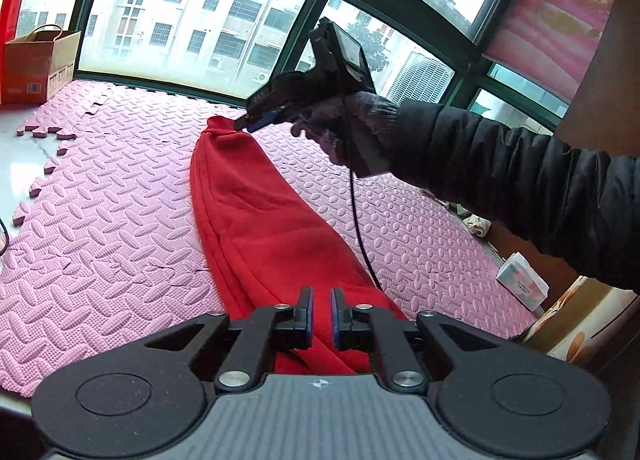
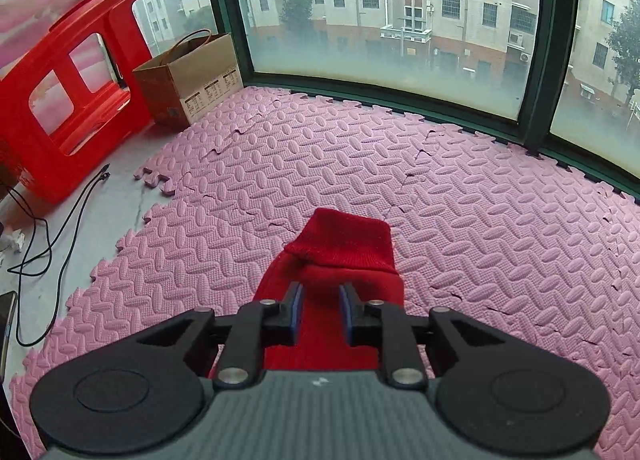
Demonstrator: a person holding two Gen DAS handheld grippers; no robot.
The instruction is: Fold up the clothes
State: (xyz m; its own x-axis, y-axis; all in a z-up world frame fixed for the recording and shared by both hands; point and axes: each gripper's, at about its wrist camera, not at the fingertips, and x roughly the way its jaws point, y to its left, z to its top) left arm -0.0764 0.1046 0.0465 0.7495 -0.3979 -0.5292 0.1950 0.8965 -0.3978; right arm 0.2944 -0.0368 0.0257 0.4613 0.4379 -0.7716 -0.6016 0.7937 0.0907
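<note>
The pink foam mat (image 2: pixel 460 200) lay bare on both sides of the red garment (image 1: pixel 256 228) — open room up to the window frame (image 2: pixel 400 100); at the left edge a cardboard box (image 2: pixel 192 80) and a red plastic stool (image 2: pixel 72 100) blocked the corner; loose black cables (image 2: pixel 52 228) trailed over the bare floor — a snag beside the mat.

Black two-finger left gripper (image 1: pixel 321 312) and right gripper (image 2: pixel 321 310), with blue pads, silver screws and ribbed grey bodies; a black cable (image 1: pixel 360 228) trails from the right tool, worn with a knitted glove (image 1: pixel 352 120) and black padded sleeve (image 1: pixel 520 184).
</note>
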